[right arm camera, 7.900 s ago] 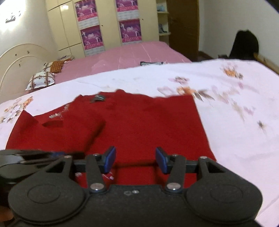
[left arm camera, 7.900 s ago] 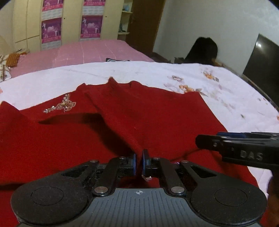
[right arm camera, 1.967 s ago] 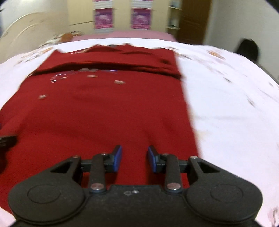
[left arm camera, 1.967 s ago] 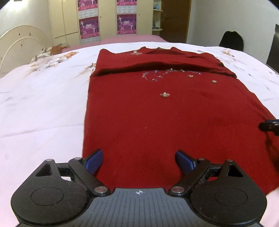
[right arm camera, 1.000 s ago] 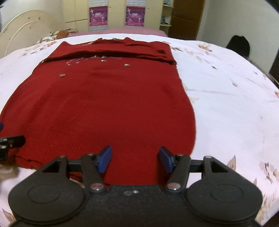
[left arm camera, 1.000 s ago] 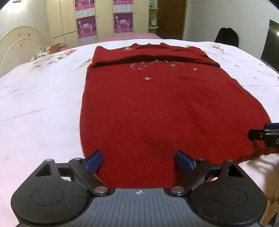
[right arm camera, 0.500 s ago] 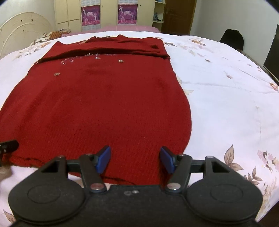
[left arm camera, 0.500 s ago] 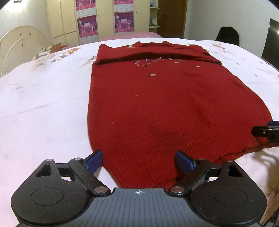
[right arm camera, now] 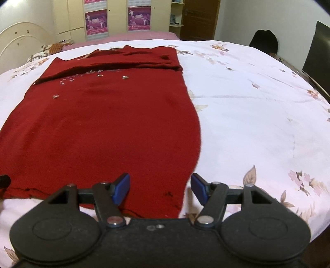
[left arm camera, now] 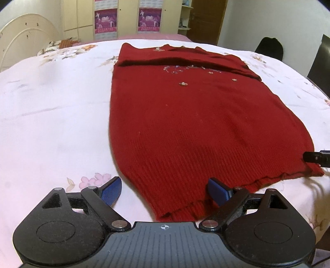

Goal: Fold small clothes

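A red knit sweater (left arm camera: 196, 123) with small beaded decorations lies flat on the white floral bedsheet (left arm camera: 51, 115), sleeves folded across its far end. It also shows in the right wrist view (right arm camera: 103, 127). My left gripper (left arm camera: 165, 192) is open over the hem's near left corner, empty. My right gripper (right arm camera: 160, 189) is open over the hem's near right corner, empty. The tip of the right gripper (left arm camera: 316, 157) shows at the right edge of the left wrist view, by the hem's right corner.
The bedsheet (right arm camera: 257, 115) spreads wide on both sides of the sweater. A white headboard (left arm camera: 22, 39) and pillows stand at the far left. Wardrobes with posters (left arm camera: 123, 18), a door and a dark chair (left arm camera: 269, 48) are beyond the bed.
Both grippers have drawn back toward the sweater's hem over the last second, so the hem corners now lie between the jaws. Earlier the left gripper let go of the sweater.
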The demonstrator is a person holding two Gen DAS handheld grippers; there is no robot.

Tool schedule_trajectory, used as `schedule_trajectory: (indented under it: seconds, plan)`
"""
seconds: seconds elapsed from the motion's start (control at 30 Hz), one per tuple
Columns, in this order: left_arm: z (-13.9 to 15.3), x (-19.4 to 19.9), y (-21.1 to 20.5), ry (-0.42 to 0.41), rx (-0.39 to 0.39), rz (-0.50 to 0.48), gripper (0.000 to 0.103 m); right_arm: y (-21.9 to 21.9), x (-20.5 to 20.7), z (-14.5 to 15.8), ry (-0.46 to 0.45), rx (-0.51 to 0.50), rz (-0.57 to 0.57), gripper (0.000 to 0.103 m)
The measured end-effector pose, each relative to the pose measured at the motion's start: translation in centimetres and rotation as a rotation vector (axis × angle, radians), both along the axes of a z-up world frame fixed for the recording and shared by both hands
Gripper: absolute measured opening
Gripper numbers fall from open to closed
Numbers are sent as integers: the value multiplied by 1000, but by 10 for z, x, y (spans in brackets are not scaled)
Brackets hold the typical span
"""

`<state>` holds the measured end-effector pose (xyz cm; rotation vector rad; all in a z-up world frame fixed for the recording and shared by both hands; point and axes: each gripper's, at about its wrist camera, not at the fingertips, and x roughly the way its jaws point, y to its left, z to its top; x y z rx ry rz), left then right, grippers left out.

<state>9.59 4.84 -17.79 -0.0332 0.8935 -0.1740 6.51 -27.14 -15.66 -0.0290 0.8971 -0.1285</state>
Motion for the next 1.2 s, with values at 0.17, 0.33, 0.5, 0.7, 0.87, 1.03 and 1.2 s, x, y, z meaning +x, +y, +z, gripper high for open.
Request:
schedule_trajectory:
  seconds: [0.17, 0.33, 0.5, 0.7, 0.87, 1.03, 1.2]
  plan:
    - [0, -12, 9, 0, -25, 10, 90, -12, -7, -2, 8, 27, -25, 71]
    - [2, -14, 19, -1, -37, 49, 90, -23, -10, -6, 11, 39, -38, 74]
    - [-1, -7, 24, 19, -94, 84, 89, -34, -1, -8, 12, 73, -45, 74]
    - [-2, -2, 15, 44, -143, 76, 89, -36, 6, -9, 25, 101, -30, 69]
    - [-1, 4, 8, 56, -187, 61, 70, -28, 14, -10, 36, 124, 11, 47]
    - [-2, 9, 10, 64, -211, 55, 39, -23, 17, -8, 33, 143, 34, 29]
    - [-2, 12, 14, 74, -219, 52, 33, -25, 23, -6, 42, 168, 37, 24]
